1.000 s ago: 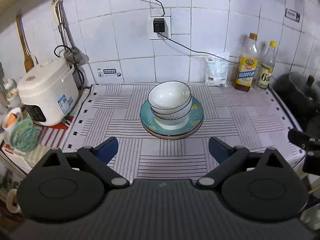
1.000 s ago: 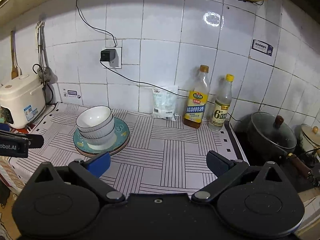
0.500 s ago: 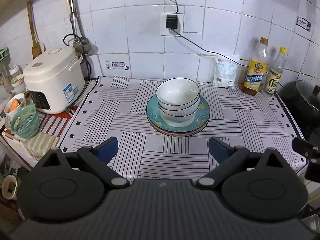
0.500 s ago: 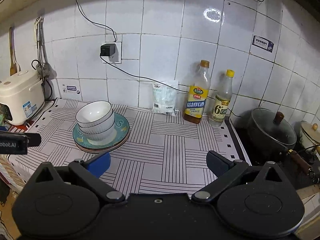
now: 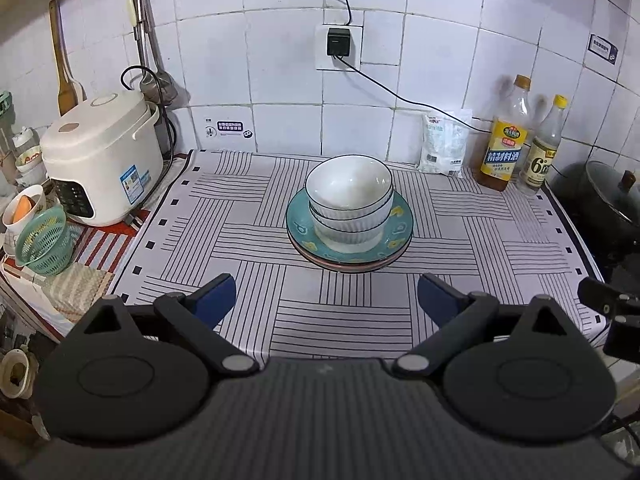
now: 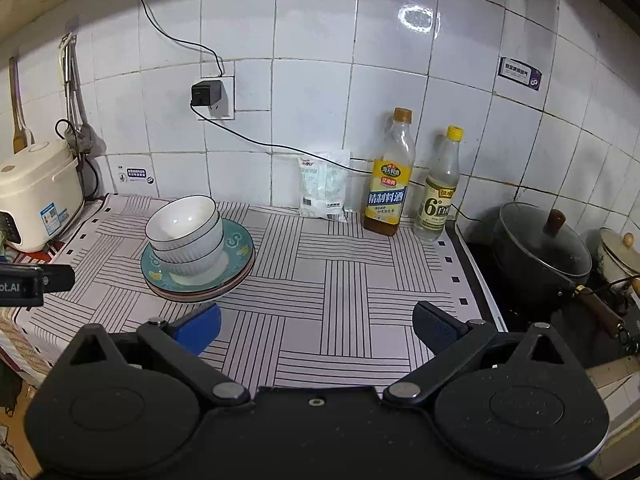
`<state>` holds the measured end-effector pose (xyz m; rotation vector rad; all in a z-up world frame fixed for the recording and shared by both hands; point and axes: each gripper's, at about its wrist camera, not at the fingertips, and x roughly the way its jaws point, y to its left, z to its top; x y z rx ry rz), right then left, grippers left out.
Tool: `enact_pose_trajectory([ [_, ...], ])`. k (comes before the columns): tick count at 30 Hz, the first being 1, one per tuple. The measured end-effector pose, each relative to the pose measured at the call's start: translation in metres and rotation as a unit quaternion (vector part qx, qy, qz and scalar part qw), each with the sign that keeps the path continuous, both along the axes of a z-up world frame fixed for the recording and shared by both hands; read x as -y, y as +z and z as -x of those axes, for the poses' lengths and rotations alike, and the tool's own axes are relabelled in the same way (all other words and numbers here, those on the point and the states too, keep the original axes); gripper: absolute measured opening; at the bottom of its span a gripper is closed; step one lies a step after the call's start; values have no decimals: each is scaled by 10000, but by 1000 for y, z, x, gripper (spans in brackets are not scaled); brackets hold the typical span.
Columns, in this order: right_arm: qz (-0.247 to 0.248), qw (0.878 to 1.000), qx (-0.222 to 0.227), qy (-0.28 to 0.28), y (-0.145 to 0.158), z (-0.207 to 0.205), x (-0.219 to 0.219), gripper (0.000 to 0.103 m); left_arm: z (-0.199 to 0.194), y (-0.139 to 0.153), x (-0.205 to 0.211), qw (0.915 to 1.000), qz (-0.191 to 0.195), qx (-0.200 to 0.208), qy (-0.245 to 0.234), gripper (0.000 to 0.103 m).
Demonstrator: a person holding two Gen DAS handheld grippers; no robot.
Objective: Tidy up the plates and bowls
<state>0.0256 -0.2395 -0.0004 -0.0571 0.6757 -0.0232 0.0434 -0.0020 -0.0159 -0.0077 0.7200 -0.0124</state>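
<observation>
White ribbed bowls (image 5: 349,200) (image 6: 185,236) are nested in a stack on a teal plate (image 5: 396,226) (image 6: 236,246), which lies on more plates with a reddish rim showing below. The stack sits mid-counter on the striped mat. My left gripper (image 5: 326,300) hangs open in front of the stack, well short of it, nothing between its blue pads. My right gripper (image 6: 316,326) is open too, to the right of the stack and nearer the counter's front edge, holding nothing.
A white rice cooker (image 5: 100,160) stands at the left with a green basket (image 5: 44,240) in front. A white bag (image 5: 444,142), two bottles (image 5: 506,136) (image 5: 544,148) line the back wall. A lidded dark pot (image 6: 540,250) sits on the stove at right.
Both grippers have drawn back and risen a little, so the bowl and plate stack looks slightly farther off. The stack has not moved, and both grippers stayed open.
</observation>
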Motion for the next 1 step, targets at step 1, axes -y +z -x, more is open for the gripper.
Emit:
enact_pose_trajectory([
  [1,-1,10000,2,-6,0,0,0,103,0,0,0,10000,-7,5,-1,99],
])
